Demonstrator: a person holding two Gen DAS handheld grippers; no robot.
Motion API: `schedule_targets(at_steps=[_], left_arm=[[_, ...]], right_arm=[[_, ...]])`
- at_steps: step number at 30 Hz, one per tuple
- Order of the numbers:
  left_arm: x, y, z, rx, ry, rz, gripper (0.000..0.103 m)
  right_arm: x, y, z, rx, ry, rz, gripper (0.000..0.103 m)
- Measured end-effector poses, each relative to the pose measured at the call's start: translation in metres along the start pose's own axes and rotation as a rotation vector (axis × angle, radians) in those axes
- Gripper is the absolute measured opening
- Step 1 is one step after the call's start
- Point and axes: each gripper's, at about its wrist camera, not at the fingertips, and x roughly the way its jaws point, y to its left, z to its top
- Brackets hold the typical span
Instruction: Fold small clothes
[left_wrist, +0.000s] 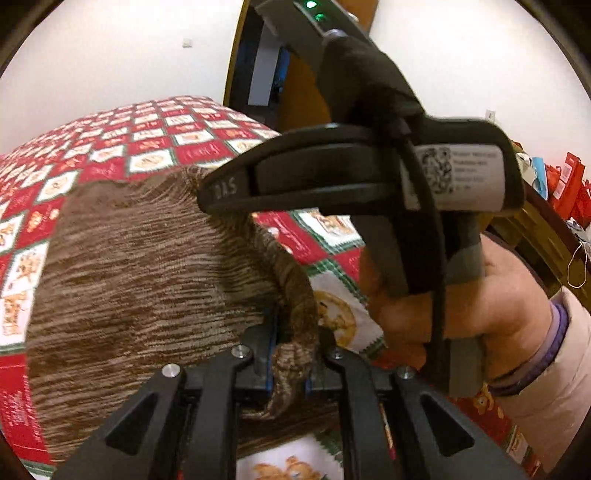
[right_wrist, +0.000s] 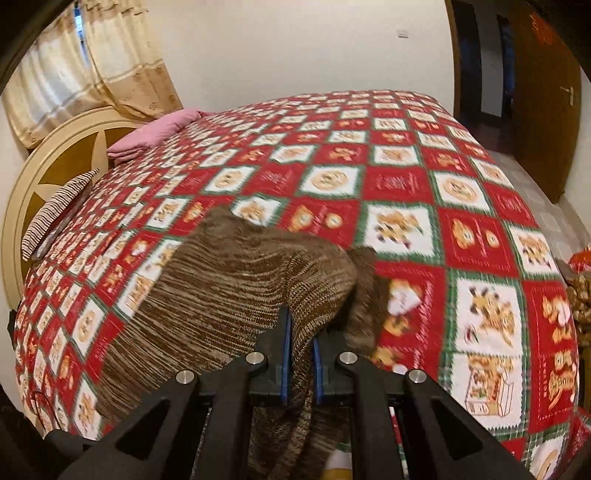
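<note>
A brown streaked knit garment (left_wrist: 140, 266) lies on the red, white and green patterned bedspread (left_wrist: 110, 147). My left gripper (left_wrist: 290, 354) is shut on a bunched edge of it, low in the left wrist view. The right gripper's body (left_wrist: 369, 173), held in a hand, crosses that view just to the right and above the cloth. In the right wrist view my right gripper (right_wrist: 301, 362) is shut on another edge of the garment (right_wrist: 229, 295), which rises in a hump from the bedspread (right_wrist: 406, 184) into the jaws.
A round wooden headboard (right_wrist: 48, 173), a striped pillow (right_wrist: 55, 210) and a pink folded cloth (right_wrist: 155, 133) are at the bed's far left. A dark wooden door (right_wrist: 546, 110) stands at right. Red bags (left_wrist: 569, 184) sit on furniture at far right.
</note>
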Motion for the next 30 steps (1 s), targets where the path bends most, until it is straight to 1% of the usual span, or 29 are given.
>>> schedule_targets(at_steps=[3, 5, 7, 9, 10, 11, 13, 14, 15, 16, 17, 18, 19, 20, 21, 22, 23, 24, 25, 26, 27, 28, 29, 30], left_arm=[[0.007, -0.003, -0.007, -0.008, 0.022, -0.011, 0.011], [0.006, -0.004, -0.013, -0.001, 0.023, -0.010, 0.011], [0.003, 0.000, -0.016, -0.010, 0.026, -0.015, 0.011], [0.001, 0.012, -0.016, -0.028, 0.036, -0.029, 0.014], [-0.001, 0.021, -0.017, -0.033, 0.051, -0.057, 0.016], [-0.006, 0.026, -0.020, -0.027, 0.060, -0.088, 0.020], [-0.024, 0.036, -0.028, 0.011, 0.052, -0.140, 0.021], [-0.037, 0.042, -0.032, 0.034, 0.040, -0.149, 0.022], [-0.044, 0.047, -0.034, 0.044, 0.032, -0.150, 0.024], [-0.058, 0.056, -0.036, 0.046, 0.016, -0.158, 0.028], [-0.069, 0.065, -0.036, 0.034, -0.002, -0.170, 0.038], [-0.079, 0.076, -0.034, 0.012, -0.025, -0.181, 0.049], [-0.091, 0.088, -0.030, -0.023, -0.067, -0.191, 0.053], [-0.099, 0.098, -0.025, -0.050, -0.106, -0.189, 0.058], [-0.106, 0.107, -0.020, -0.075, -0.143, -0.178, 0.061], [-0.109, 0.116, -0.013, -0.099, -0.175, -0.154, 0.063], [-0.107, 0.125, -0.007, -0.113, -0.186, -0.130, 0.063], [-0.099, 0.136, -0.001, -0.127, -0.187, -0.083, 0.063], [-0.091, 0.144, 0.002, -0.137, -0.185, -0.046, 0.063], [-0.082, 0.153, 0.003, -0.151, -0.174, -0.006, 0.063], [-0.068, 0.161, 0.003, -0.169, -0.148, 0.033, 0.062], [-0.058, 0.166, -0.001, -0.187, -0.120, 0.052, 0.062], [-0.050, 0.170, -0.004, -0.202, -0.095, 0.064, 0.062], [-0.044, 0.169, -0.014, -0.216, -0.070, 0.087, 0.062]], right_arm=[[0.009, -0.008, -0.009, 0.012, 0.022, -0.011, 0.009], [0.015, -0.012, -0.017, 0.025, 0.036, -0.014, 0.009], [0.018, -0.016, -0.025, 0.061, 0.031, -0.003, 0.009], [0.017, -0.022, -0.028, 0.121, 0.011, 0.027, 0.009], [0.017, -0.024, -0.028, 0.143, 0.011, 0.038, 0.010], [0.016, -0.027, -0.029, 0.166, 0.014, 0.049, 0.011], [0.014, -0.031, -0.026, 0.207, 0.032, 0.069, 0.017], [0.011, -0.032, -0.023, 0.224, 0.044, 0.077, 0.019], [0.007, -0.033, -0.020, 0.231, 0.044, 0.082, 0.025], [0.000, -0.035, -0.015, 0.240, 0.024, 0.097, 0.038], [-0.007, -0.037, -0.012, 0.254, -0.004, 0.113, 0.048], [-0.015, -0.041, -0.007, 0.278, -0.043, 0.126, 0.071], [-0.019, -0.043, -0.005, 0.295, -0.069, 0.130, 0.083], [-0.023, -0.046, -0.001, 0.313, -0.104, 0.135, 0.083], [-0.022, -0.045, 0.005, 0.307, -0.118, 0.148, 0.083], [-0.017, -0.042, 0.010, 0.284, -0.110, 0.145, 0.083], [-0.011, -0.039, 0.015, 0.262, -0.093, 0.126, 0.083], [0.001, -0.036, 0.020, 0.236, -0.055, 0.084, 0.083], [0.015, -0.032, 0.024, 0.214, -0.022, 0.055, 0.078], [0.026, -0.029, 0.026, 0.196, 0.002, 0.065, 0.067], [0.036, -0.025, 0.027, 0.174, 0.032, 0.068, 0.032], [0.046, -0.018, 0.028, 0.138, 0.064, 0.034, 0.016], [0.048, -0.011, 0.028, 0.102, 0.066, 0.010, 0.016], [0.046, -0.005, 0.029, 0.065, 0.053, -0.010, 0.014]])
